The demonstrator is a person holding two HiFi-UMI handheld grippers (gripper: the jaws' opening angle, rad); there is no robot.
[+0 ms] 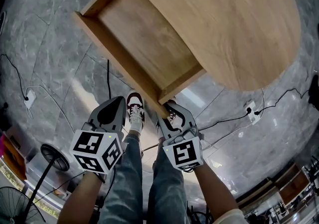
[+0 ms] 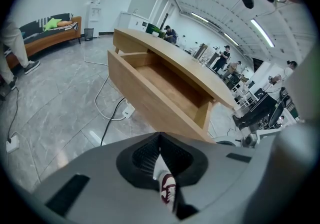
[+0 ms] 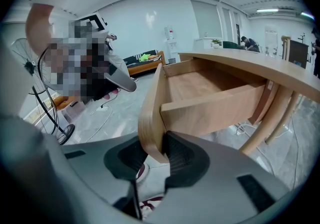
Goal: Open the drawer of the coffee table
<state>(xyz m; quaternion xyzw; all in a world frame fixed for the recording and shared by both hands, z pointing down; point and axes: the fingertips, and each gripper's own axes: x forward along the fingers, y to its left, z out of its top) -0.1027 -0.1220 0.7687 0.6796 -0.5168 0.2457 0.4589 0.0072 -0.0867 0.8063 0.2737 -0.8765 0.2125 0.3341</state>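
Right claw [image 3: 152,154] clamps the near end of the front board of the drawer [image 1: 142,43], drawn out from the desk [image 1: 224,18]; left claw [image 2: 160,160], closed and empty, hangs beside the drawer.

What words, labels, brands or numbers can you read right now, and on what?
No readable text in any view.
Marker cubes: black-and-white square patterns only, no letters.
Shoe: dark red mark, too blurred to read.
Drawer: bare wood, nothing printed.
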